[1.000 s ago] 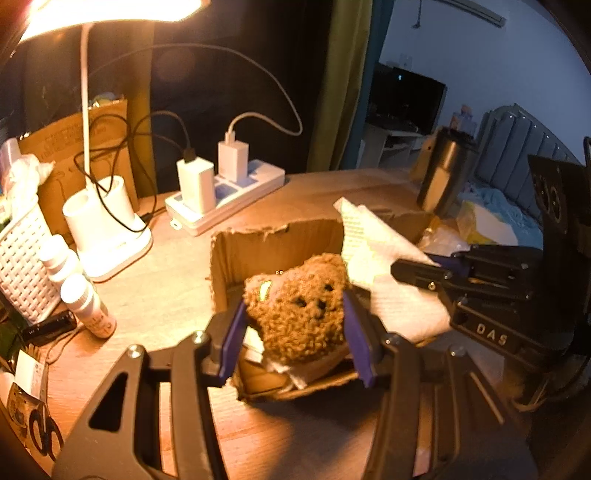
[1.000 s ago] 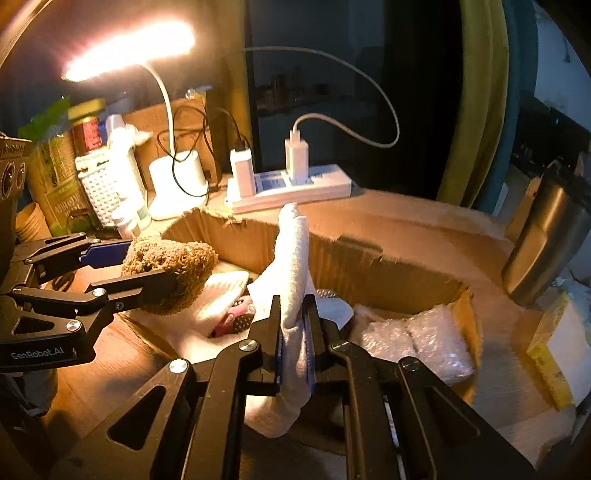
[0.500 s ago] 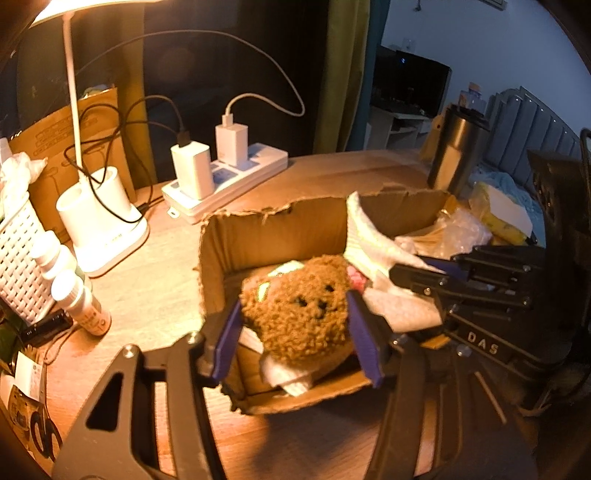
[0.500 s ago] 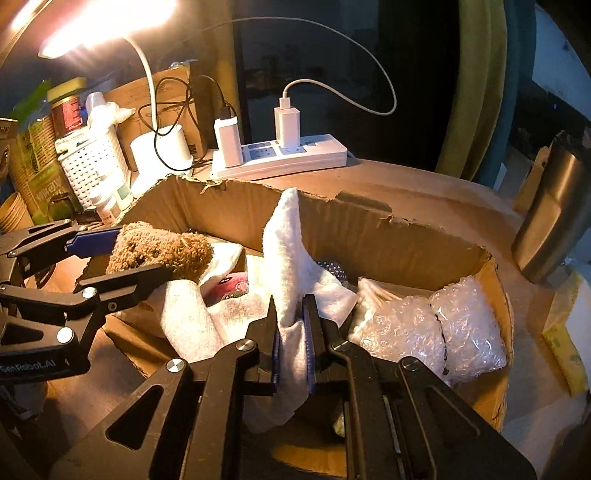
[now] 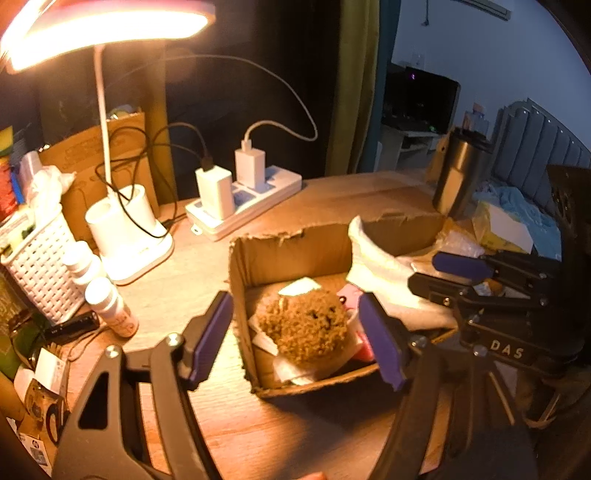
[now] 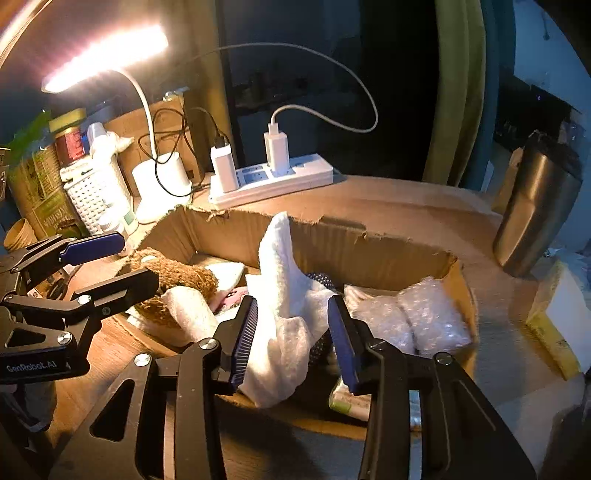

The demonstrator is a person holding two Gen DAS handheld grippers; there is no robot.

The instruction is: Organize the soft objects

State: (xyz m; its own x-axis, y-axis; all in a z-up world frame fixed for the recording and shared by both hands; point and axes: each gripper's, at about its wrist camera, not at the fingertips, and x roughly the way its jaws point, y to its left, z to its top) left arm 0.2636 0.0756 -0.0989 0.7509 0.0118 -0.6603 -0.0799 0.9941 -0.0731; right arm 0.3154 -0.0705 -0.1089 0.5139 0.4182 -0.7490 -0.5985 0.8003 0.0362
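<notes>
A: What can't be made out here?

B: The brown plush bear (image 6: 173, 277) is half hidden behind a finger of the left gripper (image 6: 110, 262) in the right wrist view. The white towel (image 6: 284, 295) covers much of the cardboard box (image 5: 295, 254) floor.

A: Anything cut off?

B: The desk lamp (image 5: 107, 29) head runs past the top left edge. Labels on the small bottles (image 5: 110, 306) are too small to read.

Curly plush bear (image 5: 304, 334) – rough cardboard box (image 5: 288, 254), fluffy towel (image 6: 284, 295).
</notes>
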